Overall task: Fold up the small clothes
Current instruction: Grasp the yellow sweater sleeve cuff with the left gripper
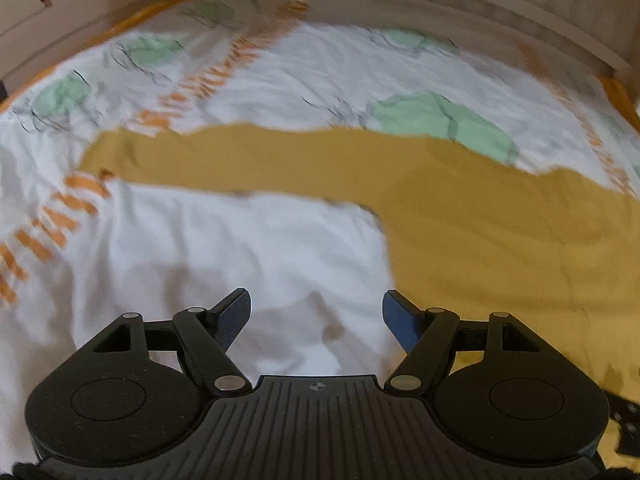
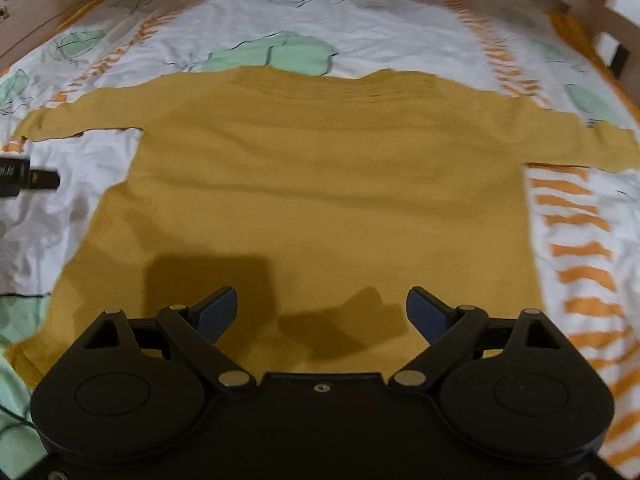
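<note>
Right tongs (image 2: 322, 312) hung nearest, jaws spread wide w/ nothing between them, poised over the lower middle of the mustard top (image 2: 320, 184), close to its hem. Left tongs (image 1: 317, 316) were likewise wide apart and empty, over bare bed cover (image 1: 224, 248) just beside the top's side edge; their tip also showed at the left edge of the right wrist view.

Mustard top lay spread flat on the bed, hem toward the viewer, neck away, both long sleeves out sideways. Left sleeve (image 1: 224, 160) stretched across the white cover, cuff well apart from the body. Beyond it: green and orange print on the cover, then a wooden bed frame (image 1: 440, 4).

Probably light, soft knit, limp, no stiffness; would likely sag and drag if lifted by one point, and might cling slightly to the cover. Best grips looked like the cuff or shoulder seam for the sleeve fold, or the hem corners.
</note>
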Demonstrator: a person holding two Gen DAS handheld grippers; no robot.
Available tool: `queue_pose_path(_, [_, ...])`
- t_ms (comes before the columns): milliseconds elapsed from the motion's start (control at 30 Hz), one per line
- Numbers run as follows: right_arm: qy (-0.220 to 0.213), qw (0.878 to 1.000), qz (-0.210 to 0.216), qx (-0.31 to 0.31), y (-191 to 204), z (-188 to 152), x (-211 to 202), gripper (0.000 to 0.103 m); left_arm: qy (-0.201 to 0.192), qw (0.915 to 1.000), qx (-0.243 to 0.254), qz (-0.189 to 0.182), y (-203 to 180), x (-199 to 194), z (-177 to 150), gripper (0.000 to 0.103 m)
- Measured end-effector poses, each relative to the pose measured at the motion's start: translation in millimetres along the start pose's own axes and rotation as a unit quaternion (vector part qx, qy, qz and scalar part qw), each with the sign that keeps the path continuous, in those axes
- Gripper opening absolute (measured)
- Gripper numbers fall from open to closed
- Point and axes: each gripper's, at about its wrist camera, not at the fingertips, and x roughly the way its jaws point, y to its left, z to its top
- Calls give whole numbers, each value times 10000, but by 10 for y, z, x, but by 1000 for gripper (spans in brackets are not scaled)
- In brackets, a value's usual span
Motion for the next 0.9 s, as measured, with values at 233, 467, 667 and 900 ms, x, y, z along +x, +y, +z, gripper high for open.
queue_pose_path(233, [-277,9991,-33,-309,278,356,280,92,-250,9986,-443,143,517,433,470,72])
queue_pose_path(467, [-1038,9891,-229,-1021,770,577,517,92,-307,9950,-954,5,1105,747,680,72])
queue_pose_path(667, [-1240,9866,50,-1056,1032,647,825,92,-465,9843,-1642,-438,1677,966,812,72])
queue_pose_path(900, [-1530,9816,-133,-1134,1141,515,1117,92,-639,9777,-1992,204,2059,1267,756,72])
